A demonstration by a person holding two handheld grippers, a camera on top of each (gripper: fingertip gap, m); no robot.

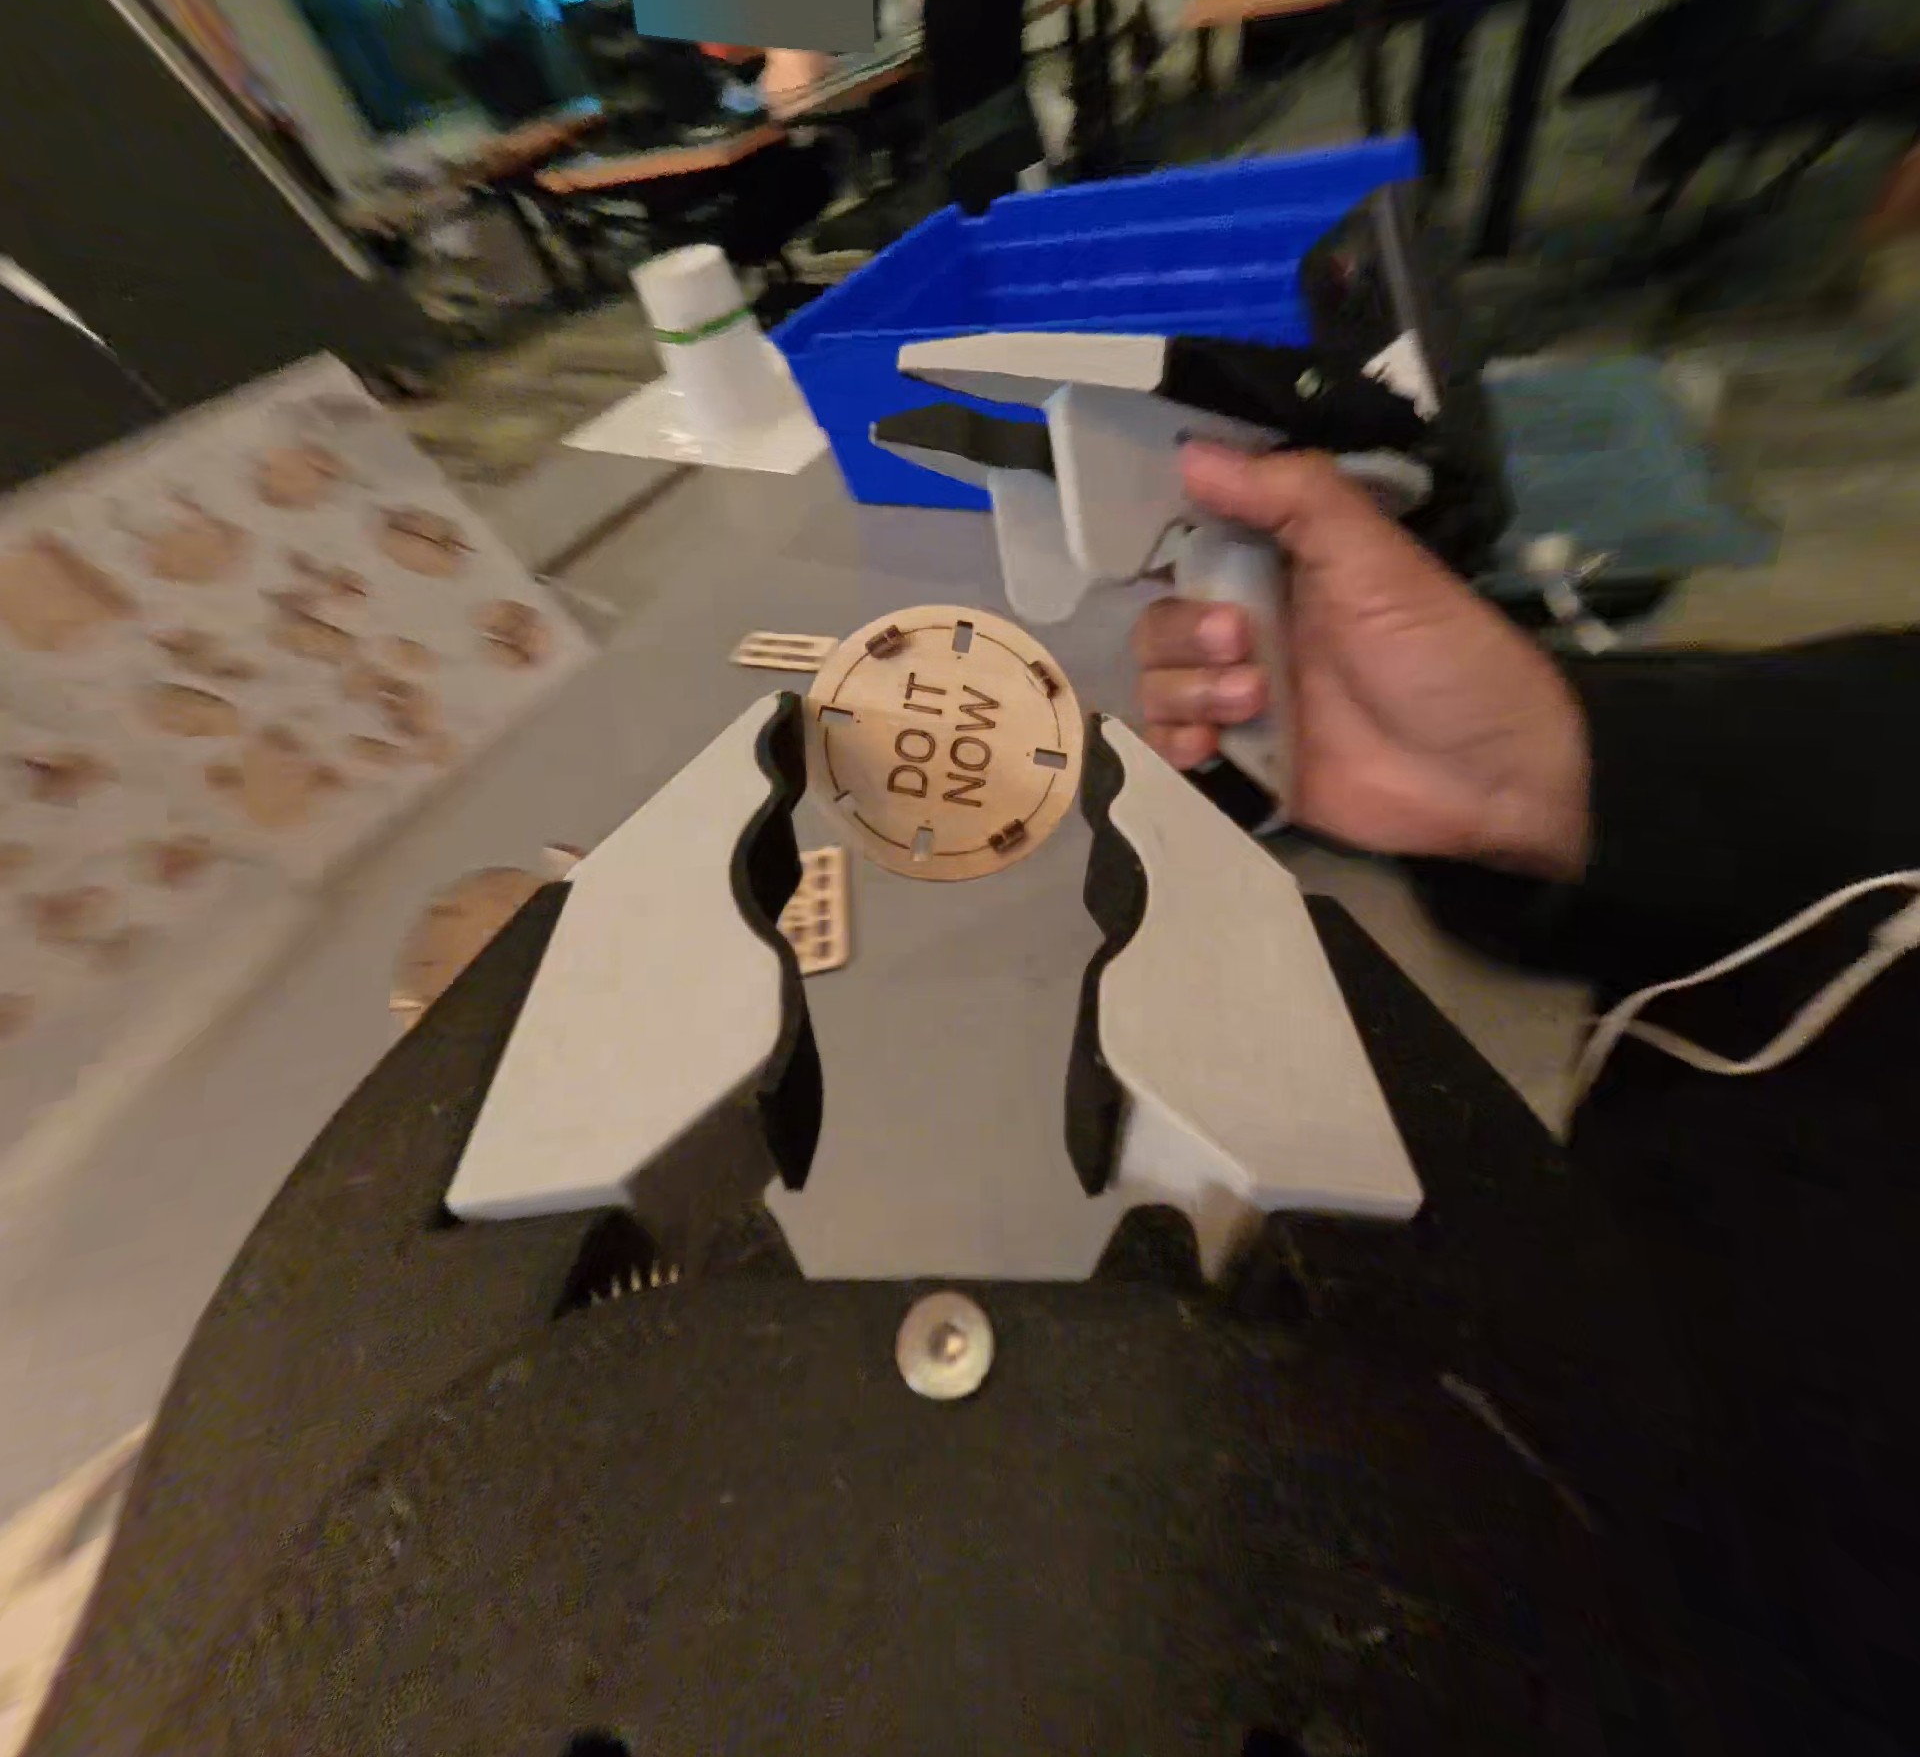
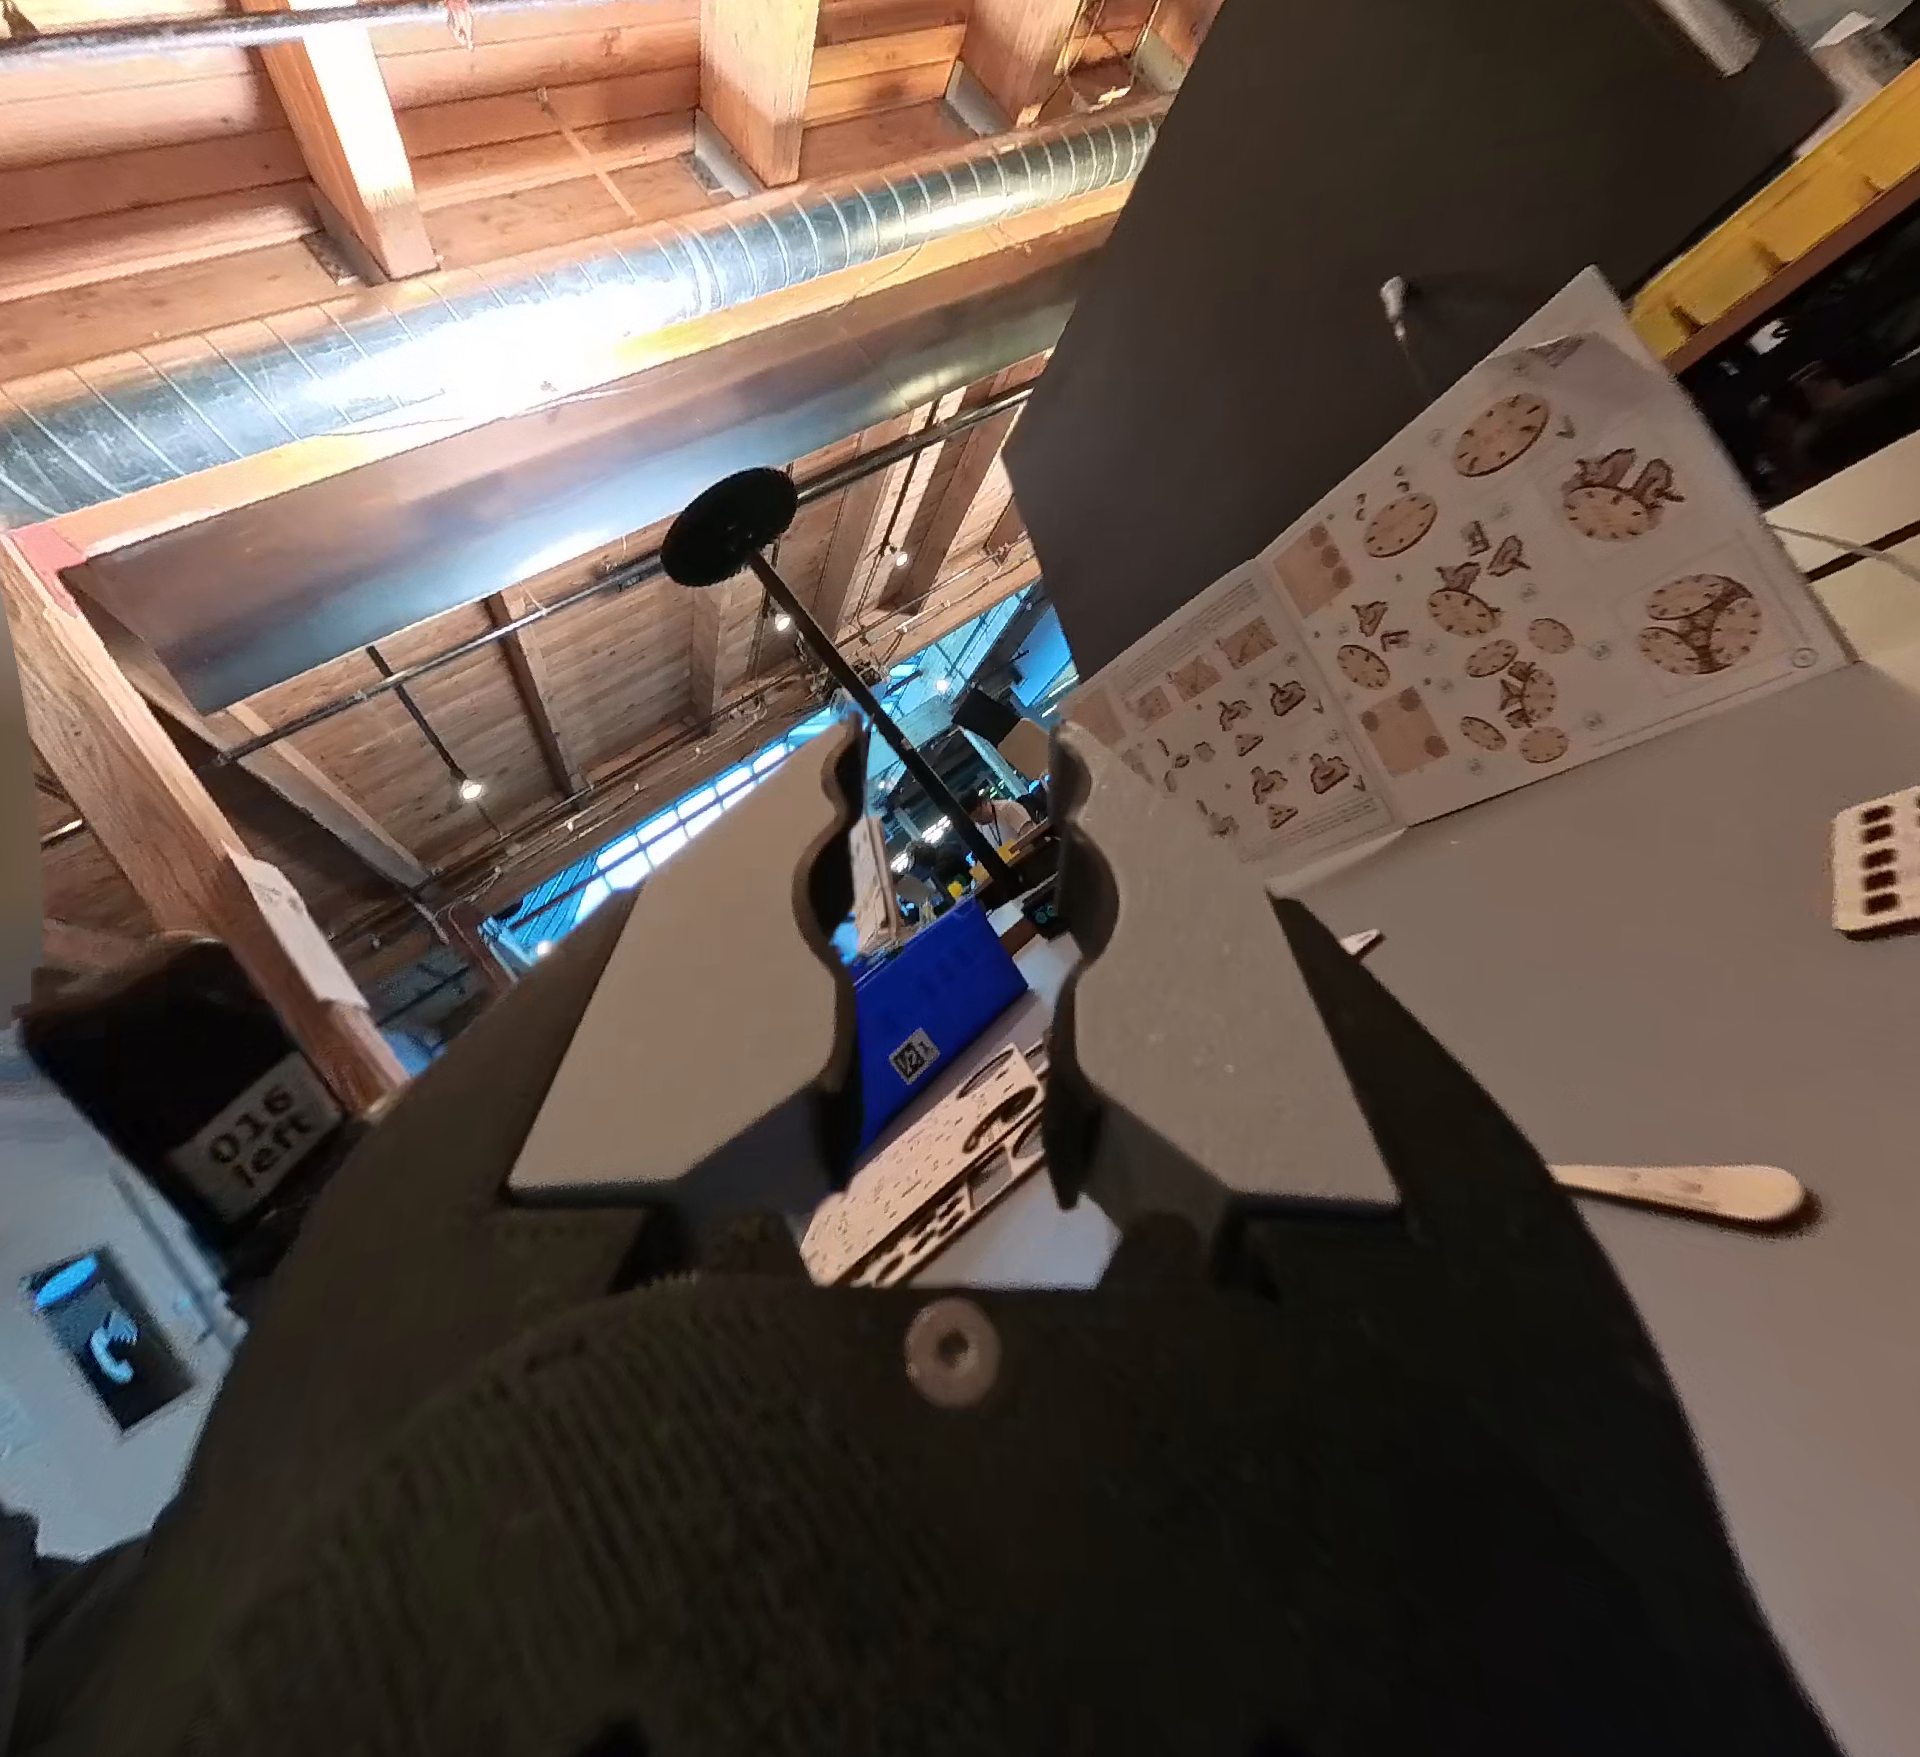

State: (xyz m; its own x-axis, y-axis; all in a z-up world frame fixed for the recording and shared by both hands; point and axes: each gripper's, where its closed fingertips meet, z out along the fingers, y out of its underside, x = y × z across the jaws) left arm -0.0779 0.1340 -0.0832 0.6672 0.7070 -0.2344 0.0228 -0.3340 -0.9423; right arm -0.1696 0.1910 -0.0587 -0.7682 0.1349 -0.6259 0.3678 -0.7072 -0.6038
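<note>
Nearby, blue bin (image 1: 1091, 294), instruction sheet (image 2: 1455, 627).

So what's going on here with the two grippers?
A person works two hand-held grippers over a grey table. The left claw grips a round engraved wooden disc by its edges, clear of the table. The right claw, held in a hand, is open near a blue bin. An instruction sheet lies nearby.

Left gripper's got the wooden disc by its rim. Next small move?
Probably swing the right gripper down beside the wooden disc: the left gripper grips it only at the fingertips, above the table, and the right's fingers stand apart.
</note>
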